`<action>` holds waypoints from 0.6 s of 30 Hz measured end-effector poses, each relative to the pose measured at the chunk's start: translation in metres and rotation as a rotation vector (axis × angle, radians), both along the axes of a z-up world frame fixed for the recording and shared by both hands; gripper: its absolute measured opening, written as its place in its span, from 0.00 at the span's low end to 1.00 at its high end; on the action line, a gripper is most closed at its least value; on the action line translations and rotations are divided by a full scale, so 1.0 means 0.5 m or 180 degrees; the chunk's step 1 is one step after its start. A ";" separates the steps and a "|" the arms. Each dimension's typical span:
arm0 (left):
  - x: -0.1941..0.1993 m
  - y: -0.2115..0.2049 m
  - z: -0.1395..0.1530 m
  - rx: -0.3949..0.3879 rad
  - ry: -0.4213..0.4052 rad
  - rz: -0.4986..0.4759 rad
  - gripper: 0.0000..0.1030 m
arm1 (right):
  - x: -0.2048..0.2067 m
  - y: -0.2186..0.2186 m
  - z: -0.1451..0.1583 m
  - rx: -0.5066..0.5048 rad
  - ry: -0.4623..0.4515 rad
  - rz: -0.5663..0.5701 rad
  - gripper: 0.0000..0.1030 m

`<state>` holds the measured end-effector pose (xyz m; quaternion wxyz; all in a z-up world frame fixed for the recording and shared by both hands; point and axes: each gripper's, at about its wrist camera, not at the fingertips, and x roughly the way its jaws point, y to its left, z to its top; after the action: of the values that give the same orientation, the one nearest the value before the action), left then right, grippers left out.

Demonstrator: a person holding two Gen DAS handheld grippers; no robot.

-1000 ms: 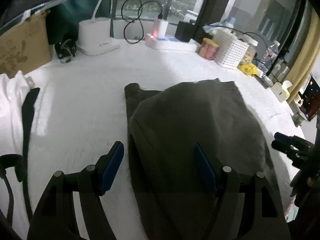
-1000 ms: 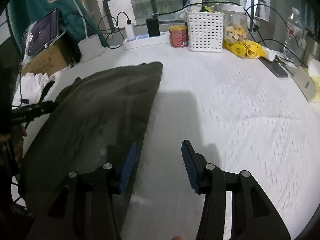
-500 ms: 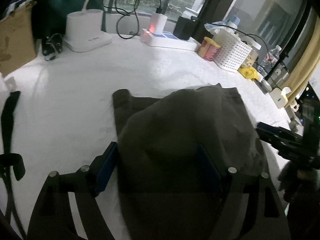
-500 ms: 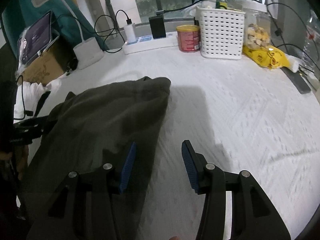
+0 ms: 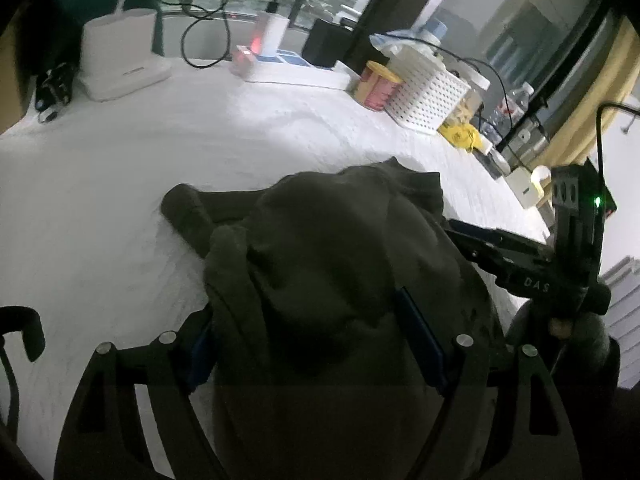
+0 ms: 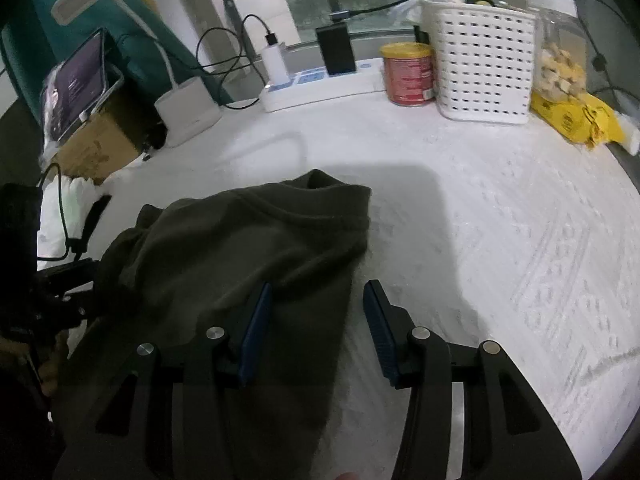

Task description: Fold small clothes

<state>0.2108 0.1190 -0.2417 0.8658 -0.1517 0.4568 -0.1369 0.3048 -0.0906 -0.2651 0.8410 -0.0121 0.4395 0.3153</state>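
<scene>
The left tool [image 5: 316, 332] is wide open, and its jaws have just been opening, with the dark green cloth [image 5: 340, 260] bunched up between them on the white worktop [image 5: 120, 160]. The right tool [image 6: 316, 320] is half open over the cloth's right edge, holding nothing.

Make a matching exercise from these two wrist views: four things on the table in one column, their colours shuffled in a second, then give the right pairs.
Things:
1. garment
2. basket
3. can
4. crumpled bag

Colours:
A. yellow
B. red with a yellow lid
C. dark olive
D. white

Pairs: 1-C, 2-D, 3-B, 4-A
</scene>
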 end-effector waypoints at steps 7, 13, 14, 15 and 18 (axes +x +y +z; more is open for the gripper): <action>0.005 -0.027 -0.003 0.0184 -0.0075 -0.0142 0.77 | 0.003 0.016 -0.001 0.0031 -0.0009 0.0112 0.49; 0.005 -0.040 -0.005 0.0207 -0.0150 -0.0248 0.69 | 0.006 0.009 0.001 0.0122 0.0060 0.0122 0.49; 0.005 -0.041 -0.005 0.0233 -0.0160 -0.0238 0.61 | 0.006 0.004 0.004 0.0152 0.0062 0.0103 0.49; 0.005 -0.041 -0.005 0.0264 -0.0166 -0.0222 0.57 | 0.005 -0.002 0.009 0.0192 0.0053 0.0084 0.49; 0.006 -0.041 -0.007 0.0251 -0.0174 -0.0225 0.42 | 0.005 -0.009 0.015 0.0325 0.0102 0.0097 0.49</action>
<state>0.2137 0.0985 -0.2454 0.8779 -0.0974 0.4430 -0.1534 0.3072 -0.0951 -0.2578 0.8285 0.0293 0.4360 0.3502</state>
